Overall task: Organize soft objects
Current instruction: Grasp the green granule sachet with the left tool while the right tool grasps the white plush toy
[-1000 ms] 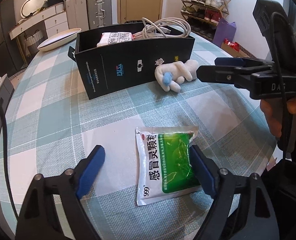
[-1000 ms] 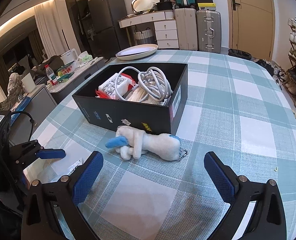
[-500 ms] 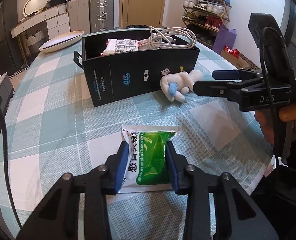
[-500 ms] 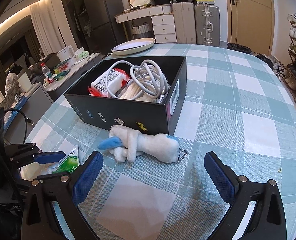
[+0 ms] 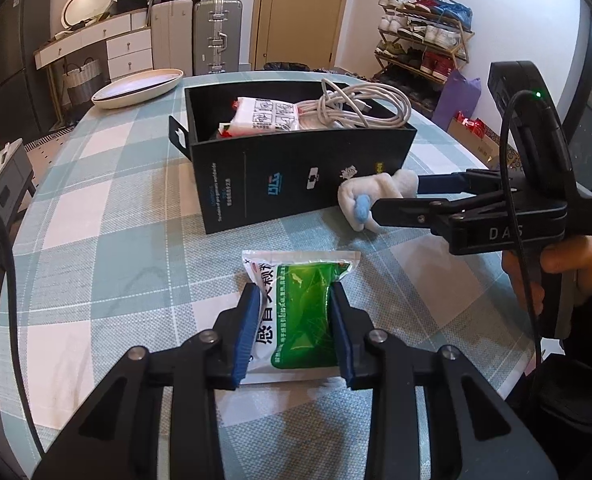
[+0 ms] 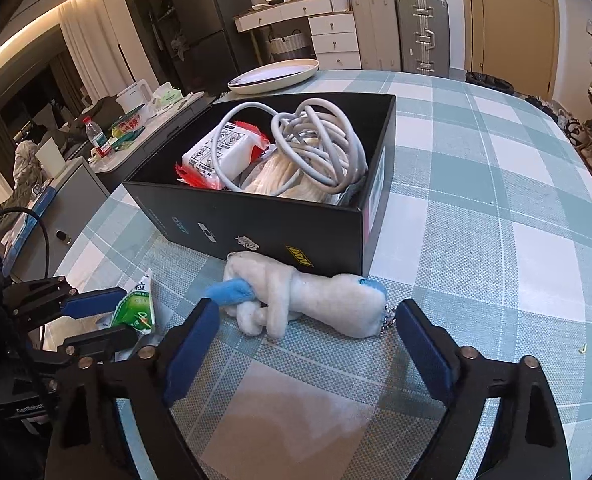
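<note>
Left claw (image 5: 293, 328) is clamped on the green-and-white sachet (image 5: 296, 316), its 2 blue pads (image 5: 244, 332) pressing the packet's long sides so the foil bows between them. That sachet lies on the checked tabletop (image 5: 107, 216), a little in front of the black box (image 5: 296, 172) and well apart from it. In the right wrist view the same claw (image 6: 107, 316) shows at the lower left with the sachet (image 6: 135, 306) pinched and its top corner sticking up.

Right claw (image 6: 302, 344) has just been narrowing, yet its jaws stand wide, 1 on each side of the white plush toy (image 6: 304, 300), and neither pad (image 6: 189, 344) presses on it. The toy lies on its side on the tabletop (image 6: 496, 208), just in front of the box's near wall (image 6: 255, 228); whether it touches the wall I cannot tell. A blue part sticks out of it toward the left pad, and a small bead chain hangs at its right end beside the other pad. From the left wrist view the right claw (image 5: 396, 196) reaches in from the right, held by a hand (image 5: 552, 268), with the toy (image 5: 372, 200) at its tips.

Inside the open box sit a coiled white cable (image 6: 320, 144) and a white packet with red edges (image 6: 223, 156). Beyond the box, a shallow cream dish (image 6: 273, 76) rests at the tabletop's far edge.
</note>
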`<state>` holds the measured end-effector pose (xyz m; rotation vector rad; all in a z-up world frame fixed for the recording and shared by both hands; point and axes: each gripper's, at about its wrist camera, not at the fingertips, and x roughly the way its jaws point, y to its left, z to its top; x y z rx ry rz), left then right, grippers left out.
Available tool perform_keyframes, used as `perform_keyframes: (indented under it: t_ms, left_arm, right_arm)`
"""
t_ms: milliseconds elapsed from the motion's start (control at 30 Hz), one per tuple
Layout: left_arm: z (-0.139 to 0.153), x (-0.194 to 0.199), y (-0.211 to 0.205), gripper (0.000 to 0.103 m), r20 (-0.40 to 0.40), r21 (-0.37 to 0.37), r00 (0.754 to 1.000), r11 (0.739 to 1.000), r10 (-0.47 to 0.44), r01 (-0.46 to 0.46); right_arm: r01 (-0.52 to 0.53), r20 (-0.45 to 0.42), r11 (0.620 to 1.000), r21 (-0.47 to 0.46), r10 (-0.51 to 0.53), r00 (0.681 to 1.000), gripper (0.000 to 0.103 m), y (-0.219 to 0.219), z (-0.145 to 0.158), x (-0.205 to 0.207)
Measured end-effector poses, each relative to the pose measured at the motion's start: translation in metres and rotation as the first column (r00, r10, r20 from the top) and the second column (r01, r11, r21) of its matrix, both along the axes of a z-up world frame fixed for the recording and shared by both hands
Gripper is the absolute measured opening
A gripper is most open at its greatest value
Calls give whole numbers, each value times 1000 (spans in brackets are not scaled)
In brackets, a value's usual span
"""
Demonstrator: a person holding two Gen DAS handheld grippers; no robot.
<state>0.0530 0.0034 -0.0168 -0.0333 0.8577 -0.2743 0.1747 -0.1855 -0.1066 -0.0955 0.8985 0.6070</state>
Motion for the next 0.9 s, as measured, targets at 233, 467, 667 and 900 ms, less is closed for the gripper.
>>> perform_keyframes:
  t_ms: [233, 467, 667, 900]
  left_arm:
    - [-1, 4, 5, 33, 0, -12, 1000, 1000, 19, -19]
    - [-1, 5, 6, 33, 3, -13, 1000, 1000, 25, -25]
    - [1, 4, 8, 33, 15, -17, 999, 999, 35, -35]
    - [7, 4, 9, 33, 33, -18, 998, 999, 49, -48]
  right_arm:
    - [-1, -6, 1000, 2, 1, 1000, 73, -1, -1, 5]
    - [-33, -3, 999, 3, 33, 999, 56, -1, -2, -2]
    - [-40, 15, 999, 9, 40, 999, 50, -5, 0, -11]
    - [-40, 36, 999, 25, 39, 999, 49, -11, 6, -19]
